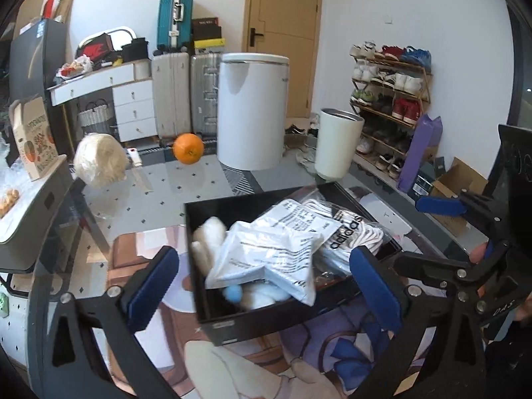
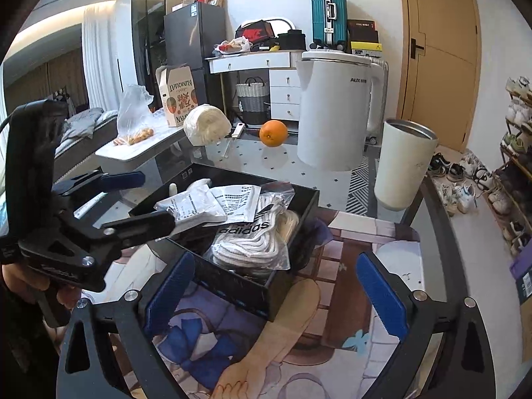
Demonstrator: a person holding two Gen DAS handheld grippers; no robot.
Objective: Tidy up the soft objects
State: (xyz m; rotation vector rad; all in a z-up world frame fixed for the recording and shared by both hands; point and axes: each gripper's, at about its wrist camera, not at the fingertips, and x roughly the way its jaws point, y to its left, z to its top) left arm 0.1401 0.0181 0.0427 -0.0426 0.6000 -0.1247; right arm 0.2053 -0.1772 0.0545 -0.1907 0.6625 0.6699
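The box (image 1: 212, 299) sits at the middle of the counter (image 1: 156, 183), already packed with soft things: a white packet (image 1: 266, 256) on top, a bagged adidas bundle (image 1: 345, 229) at its 2 o'clock, a plush (image 1: 207, 236) at its 9 o'clock and a small blue ball (image 1: 234, 294) at 6 o'clock under the packet.

The left claw (image 1: 266, 286) hangs over the box's near half, fingers spread wide and holding nothing. The right claw (image 2: 276, 292) is also spread and empty, hovering off the box's near corner over the printed mat (image 2: 349, 239).

The step in hand looks like tidying what is in the box. The packet rides above the rim and overhangs the ball, so a sound move would be to come straight down, press or pinch it near its middle, and keep the fingers inside the walls rather than straddling one. The slick bag will probably slide; a grip on a folded edge should hold better.

Room is best at 6 o'clock, over the mat. At 12 o'clock stand a kettle (image 2: 332, 113), an orange (image 2: 273, 133) and a cup (image 2: 402, 166), well apart from the box but in reach of a careless sweep. A wrapped bundle (image 1: 99, 159) and a knife (image 1: 141, 173) lie at 10 o'clock. The counter's edge curves close at 3 o'clock.
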